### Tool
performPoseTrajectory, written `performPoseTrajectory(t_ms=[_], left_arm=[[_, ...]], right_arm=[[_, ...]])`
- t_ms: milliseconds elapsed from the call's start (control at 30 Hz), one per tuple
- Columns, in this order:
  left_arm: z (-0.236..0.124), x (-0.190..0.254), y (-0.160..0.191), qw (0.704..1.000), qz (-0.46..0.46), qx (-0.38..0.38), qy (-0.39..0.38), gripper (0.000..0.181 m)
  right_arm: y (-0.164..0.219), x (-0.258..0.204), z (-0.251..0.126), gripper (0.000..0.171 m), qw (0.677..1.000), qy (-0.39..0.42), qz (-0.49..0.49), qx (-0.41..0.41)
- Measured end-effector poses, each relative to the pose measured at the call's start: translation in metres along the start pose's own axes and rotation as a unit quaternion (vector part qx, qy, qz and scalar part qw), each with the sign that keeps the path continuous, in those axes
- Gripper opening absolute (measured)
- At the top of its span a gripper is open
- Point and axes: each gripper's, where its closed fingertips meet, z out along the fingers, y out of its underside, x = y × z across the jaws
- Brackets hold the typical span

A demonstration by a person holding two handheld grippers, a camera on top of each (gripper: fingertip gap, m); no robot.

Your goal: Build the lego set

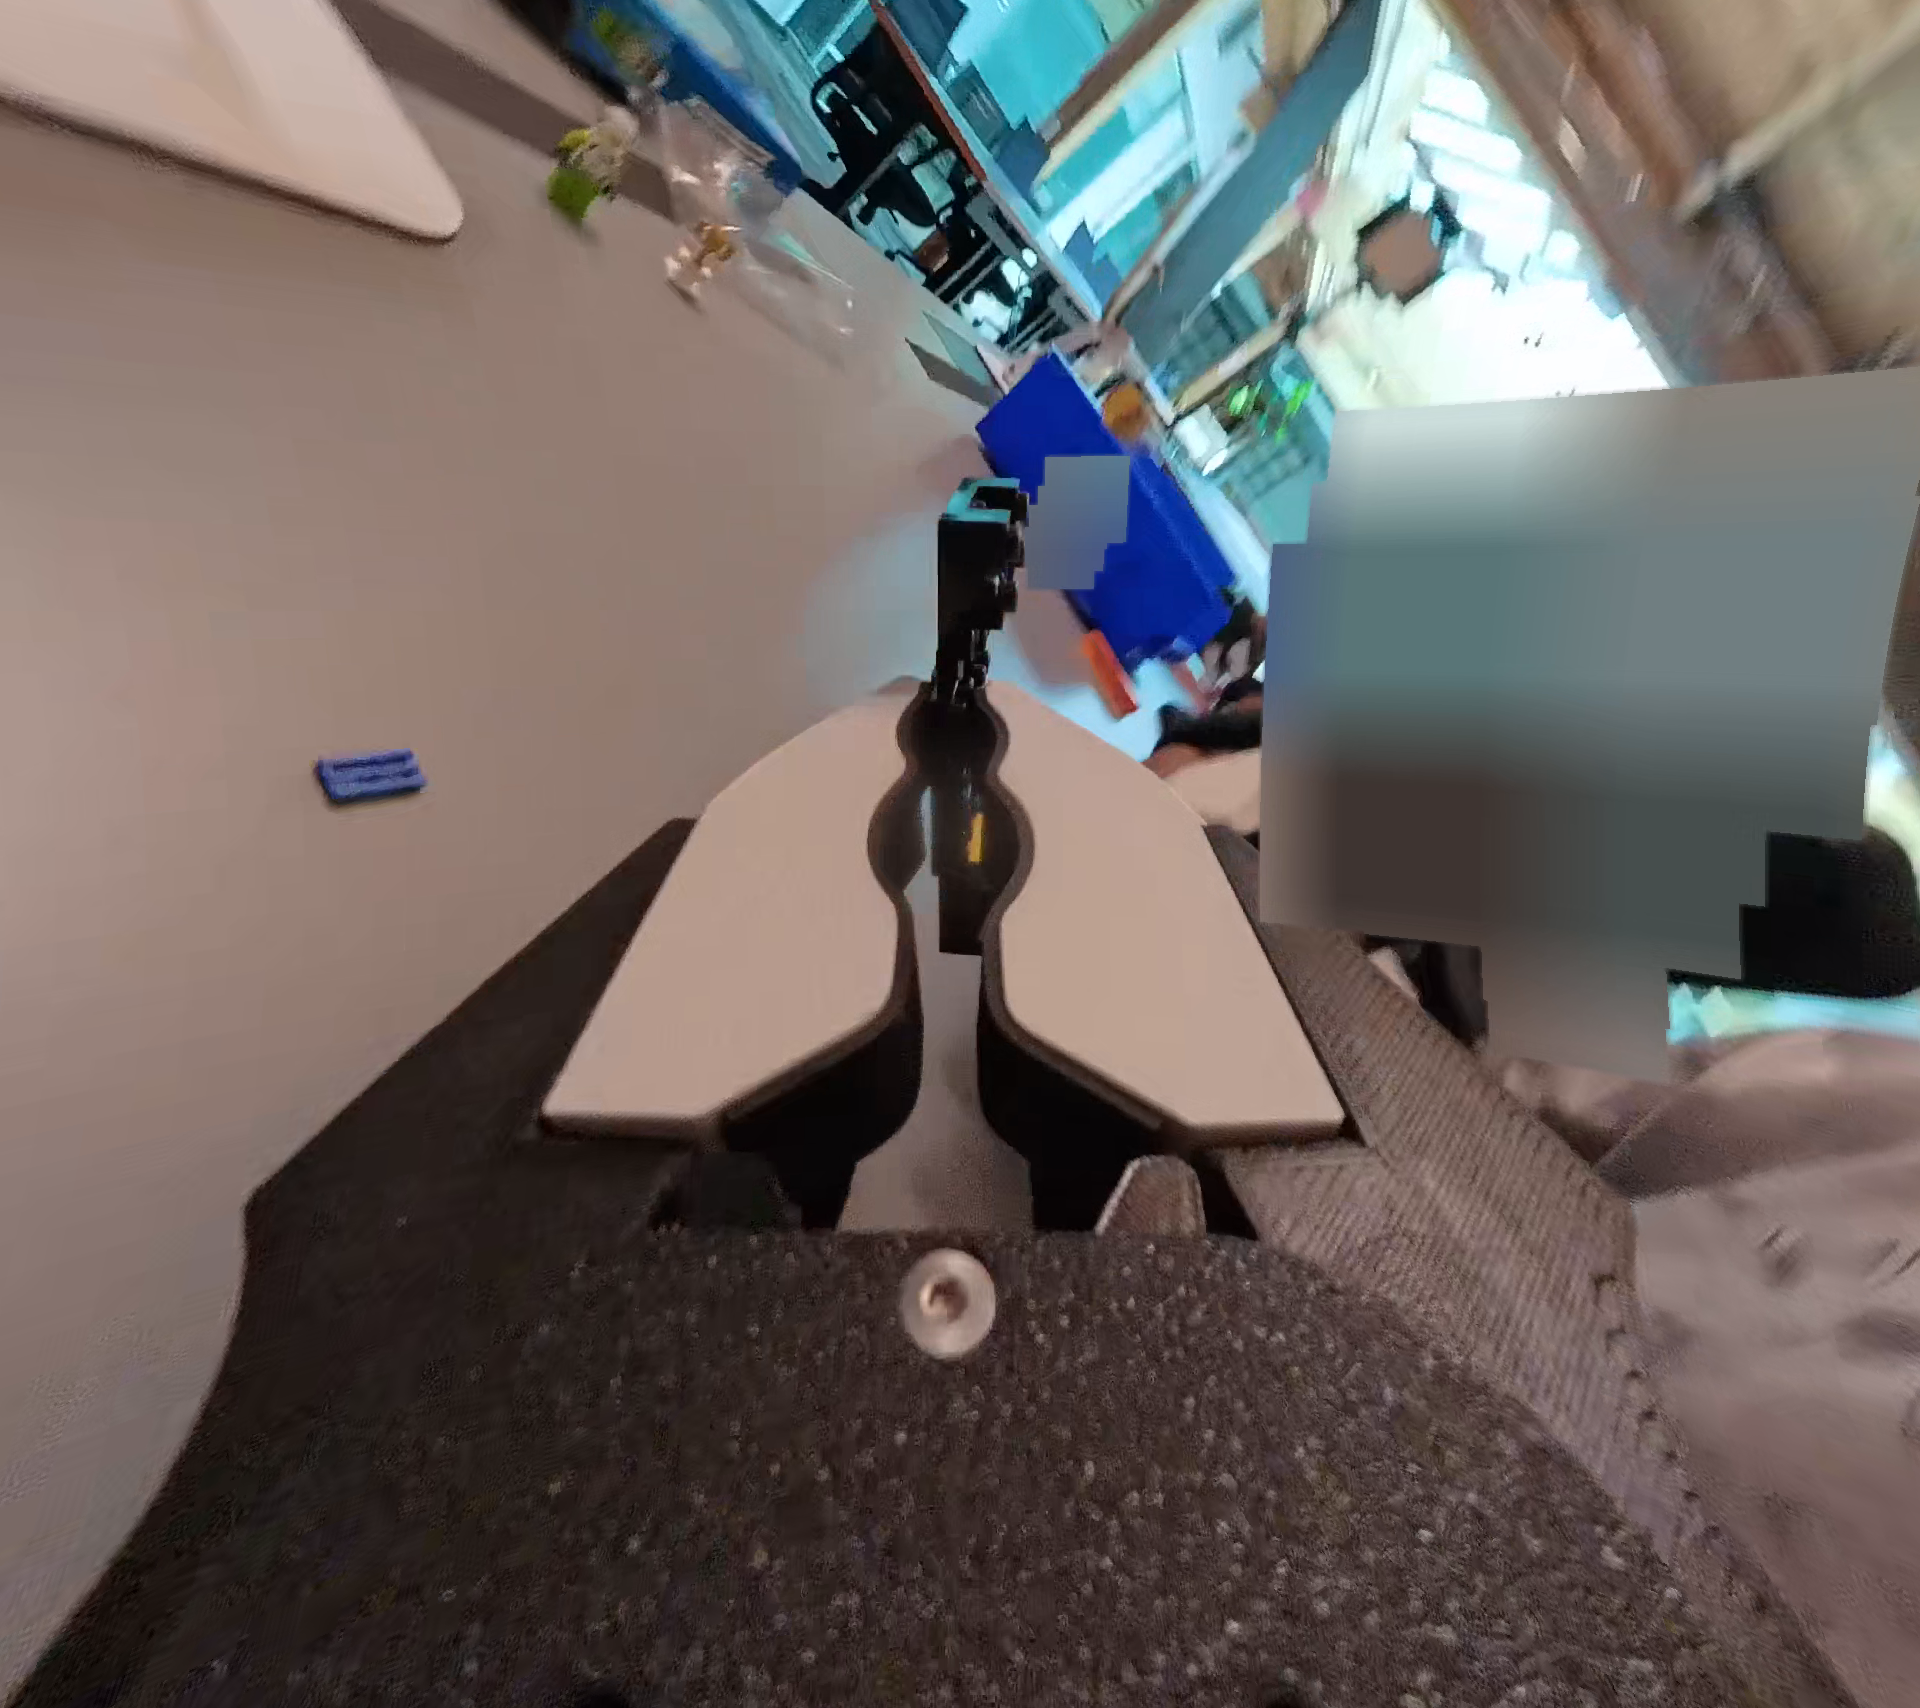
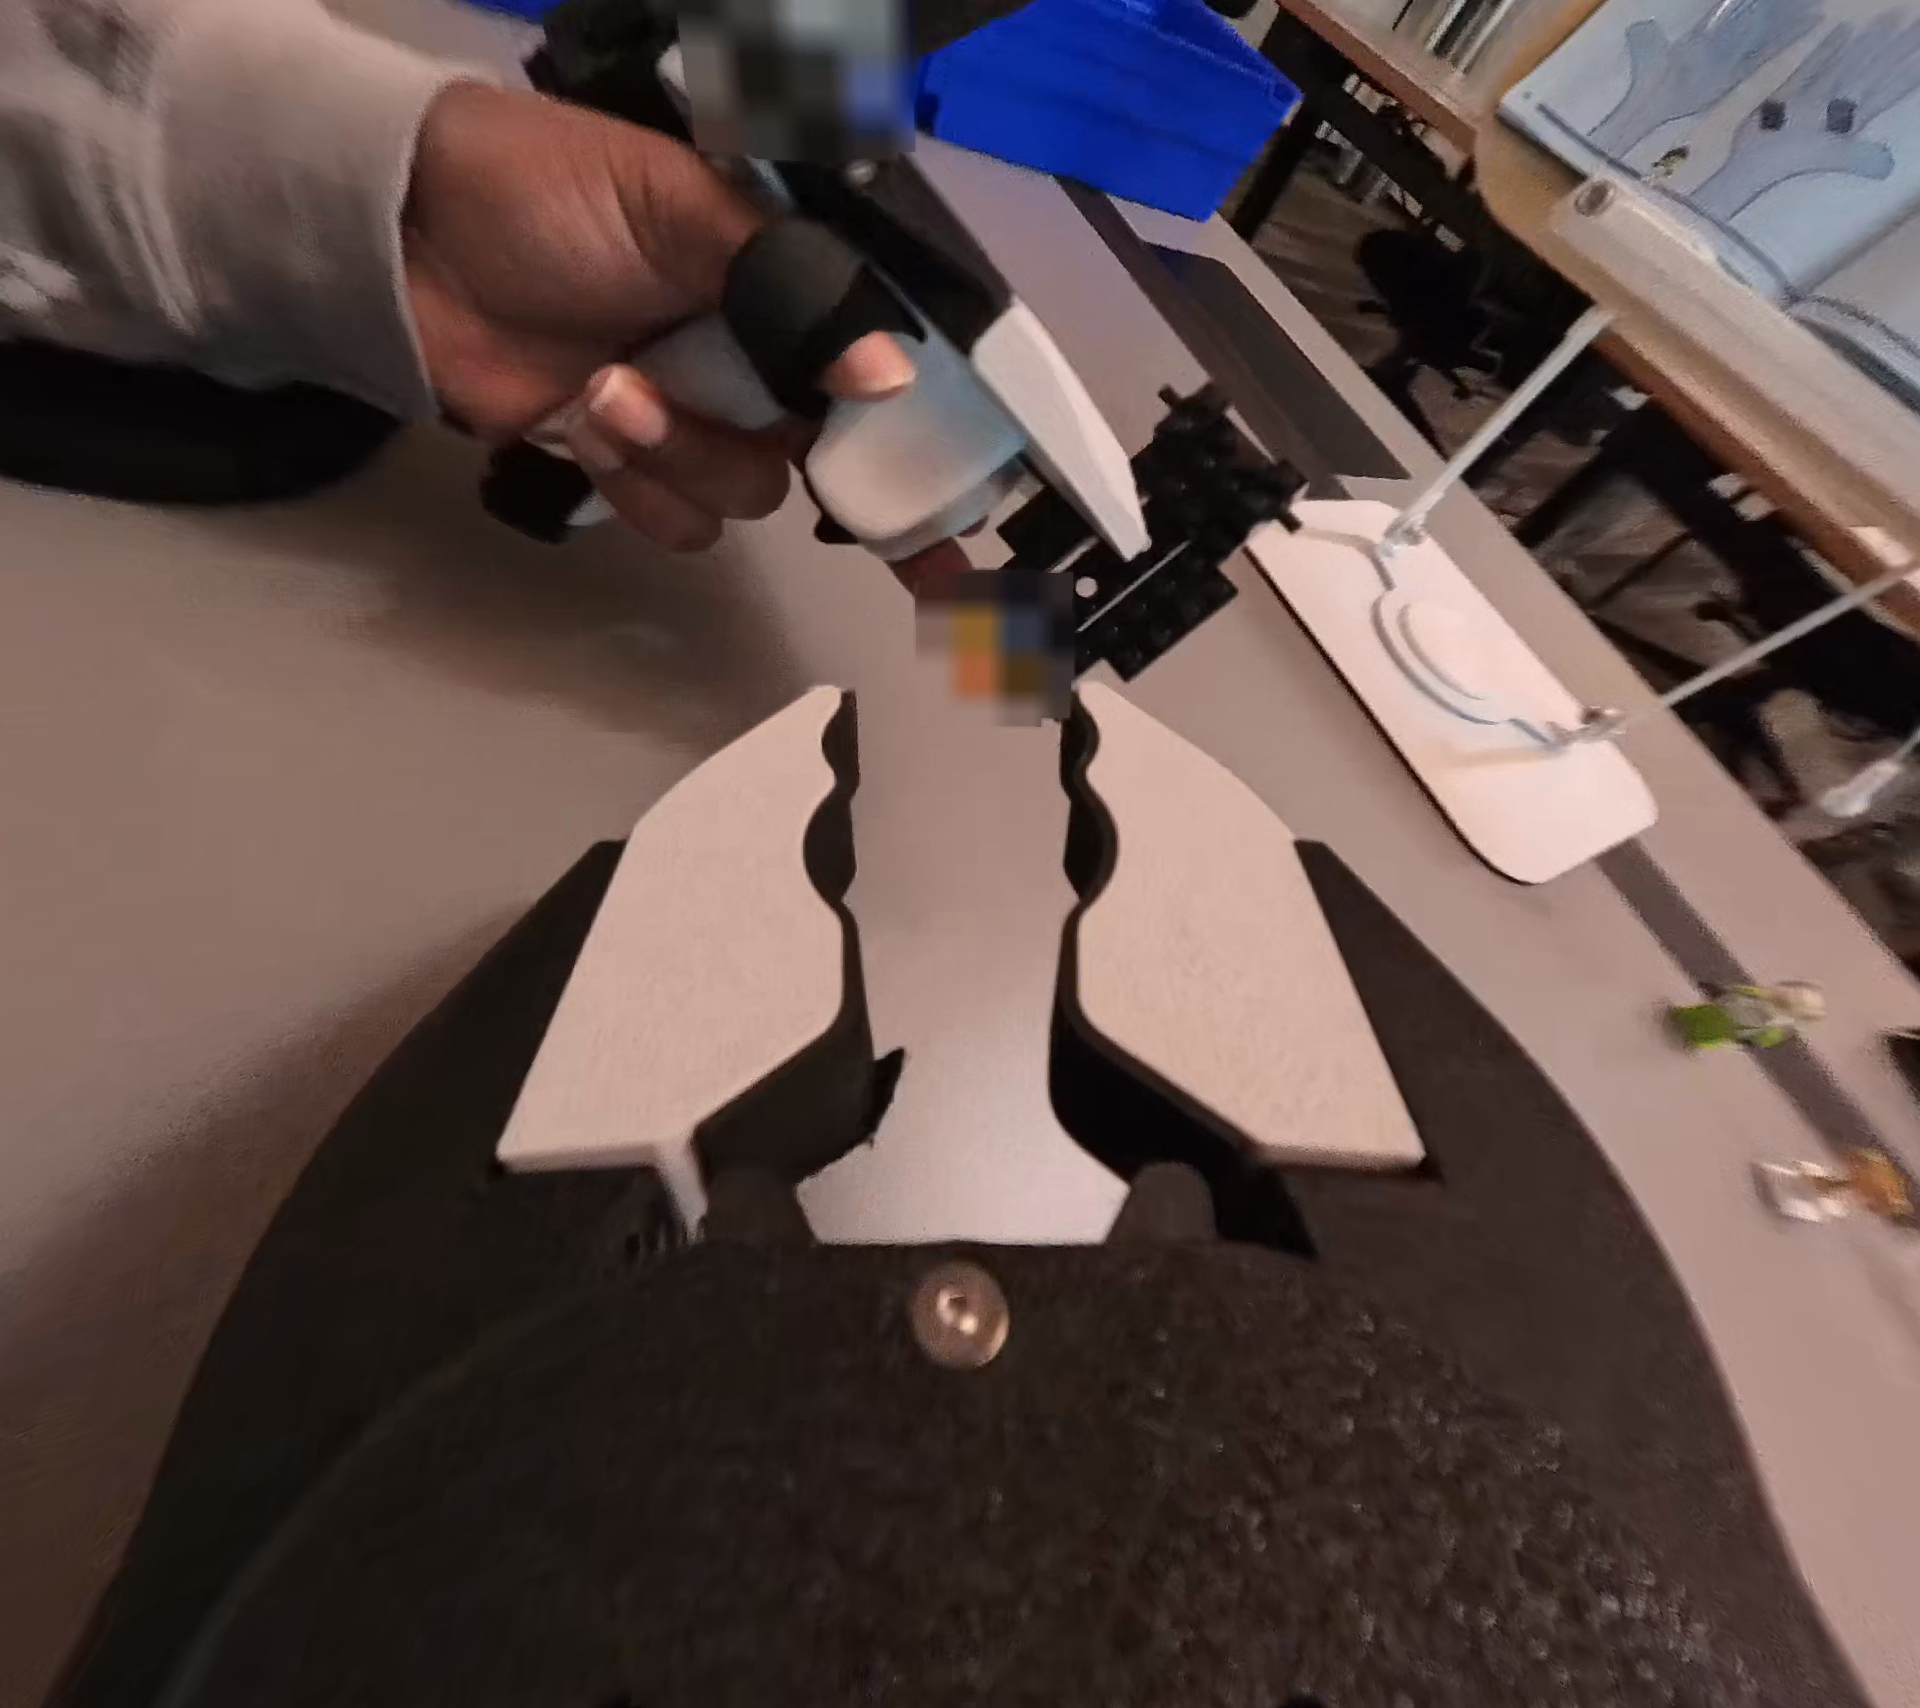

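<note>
The left tongs (image 1: pixel 951 723) are closed upon a black, studded plastic brick assembly (image 1: pixel 977 588) with a small teal piece at its far end. The assembly is held clear of the grey tabletop (image 1: pixel 416 515), its long axis running straight out along the line of the fingers and projecting beyond their tips.

In the right wrist view the same left tongs (image 2: pixel 1132 541) are seen from the side, gripped by a person's hand (image 2: pixel 582 308) in a grey sleeve, with the black brick assembly (image 2: pixel 1195 536) clamped edge-on so that its flat plates spread out to either side of the fingers (part of it is masked by a mosaic patch).

The right tongs (image 2: pixel 961 713) stand open and hold nothing. The assembly lies directly ahead of their gap, just beyond the fingertips and slightly to the right, its long axis slanting across their line of approach. The right tongs are therefore judged the nearer free tool for whatever is fitted next.

A small blue flat grille-like brick (image 1: pixel 371 775) lies alone on the tabletop, well apart from the held assembly. Near the far edge of the tabletop, beside a white flat stand base (image 2: pixel 1455 702), a lime-green and white small figure (image 2: pixel 1745 1019) and a tan and white small figure (image 2: pixel 1839 1185) are seen, blurred.
</note>
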Motion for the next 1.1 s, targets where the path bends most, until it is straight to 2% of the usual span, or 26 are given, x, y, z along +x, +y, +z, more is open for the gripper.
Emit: performPoseTrajectory(t_ms=[67,133,267,400,533,667,800,867,1000,1100], left_arm=[[0.0,-0.01,-0.007,0.997,-0.073,0.029,-0.004,0.005],[-0.002,-0.016,-0.014,0.989,-0.132,0.067,-0.004,0.005],[-0.008,-0.022,-0.022,0.974,-0.187,0.131,-0.009,0.005],[-0.01,-0.014,-0.022,0.967,-0.195,0.167,-0.005,0.005],[-0.009,-0.007,-0.019,0.966,-0.195,0.169,0.007,0.005],[-0.01,-0.005,-0.018,0.966,-0.192,0.17,0.01,0.005],[-0.01,0.005,-0.014,0.983,-0.125,0.135,0.019,0.008],[-0.011,0.006,-0.011,0.991,-0.084,0.103,0.008,0.02],[-0.019,-0.008,-0.002,0.998,-0.027,0.043,-0.045,0.023],[-0.031,-0.021,-0.001,0.996,0.014,0.026,-0.084,0.022]], right_arm=[[0.005,0.008,0.01,0.036,0.999,0.036,-0.008,-0.036],[0.012,0.018,0.019,0.043,0.995,0.062,0.014,-0.074],[0.004,0.019,0.035,0.057,0.99,0.059,0.105,-0.073],[-0.001,0.02,0.045,0.059,0.983,0.078,0.151,-0.069],[-0.003,0.031,0.044,0.052,0.982,0.111,0.139,-0.063],[-0.004,0.029,0.043,0.046,0.987,0.092,0.112,-0.066],[-0.001,0.039,0.034,0.045,0.997,0.014,0.067,-0.046],[0.007,0.042,0.027,0.045,0.995,-0.082,0.037,-0.038],[0.043,0.044,0.02,0.045,0.965,-0.243,0.049,-0.086],[0.065,0.037,0.025,0.045,0.947,-0.294,0.035,-0.125]])
